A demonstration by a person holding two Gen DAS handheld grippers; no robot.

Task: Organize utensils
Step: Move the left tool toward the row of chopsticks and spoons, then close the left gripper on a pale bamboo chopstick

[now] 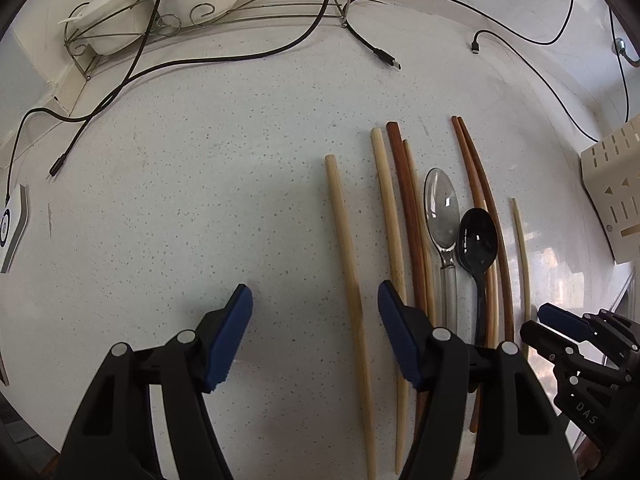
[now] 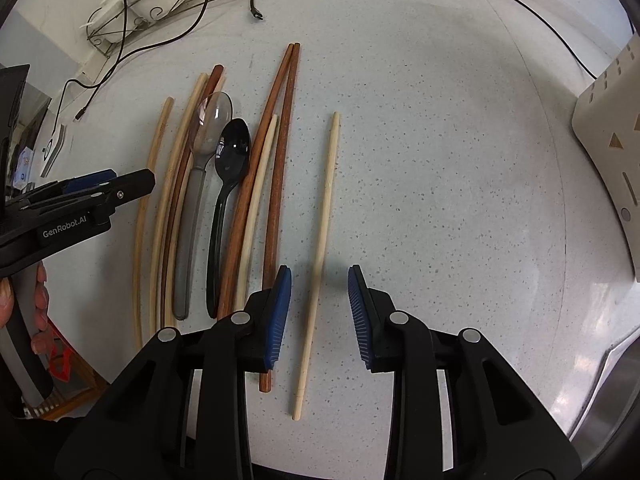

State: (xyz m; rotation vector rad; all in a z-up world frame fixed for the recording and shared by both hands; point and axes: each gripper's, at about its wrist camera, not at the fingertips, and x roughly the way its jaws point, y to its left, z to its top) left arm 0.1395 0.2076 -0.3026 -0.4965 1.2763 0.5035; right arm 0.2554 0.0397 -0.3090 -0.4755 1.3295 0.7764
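**Two grippers poised over a row of chopsticks and spoons**

A speckled, pale stone-look countertop [image 1: 192,168] fills the scene, matte at the centre and glossy where light falls on its right side. At its far edge sits a scrolled wire dish rack [image 1: 256,4] holding smooth white ceramic bowls [image 1: 120,16], with thin black cables [image 1: 224,60] snaking across the surface in front of it. A cream, slotted plastic utensil holder [image 2: 608,128] stands at the right edge.

The left gripper [image 1: 316,336], black plastic with ribbed blue pads, points steeply down, its jaws apart and straddling a pale, tapered bamboo chopstick [image 1: 348,264] that lies flat on the counter; neither pad touches it. The right gripper [image 2: 320,312], of the same build, likewise stands with jaws apart around a thin, light single chopstick [image 2: 324,224] lying alone to the right of the cluster, pads clear of it on both sides. A hand [image 2: 38,312] grips the grey handle of the left tool.

Between the two lie the remaining utensils, roughly parallel: long reddish-brown wooden chopsticks [image 2: 280,140], further pale ones, a clear plastic spoon [image 1: 442,208] with a greyish handle, and just beside it a glossy black plastic spoon [image 1: 478,240], bowl up.
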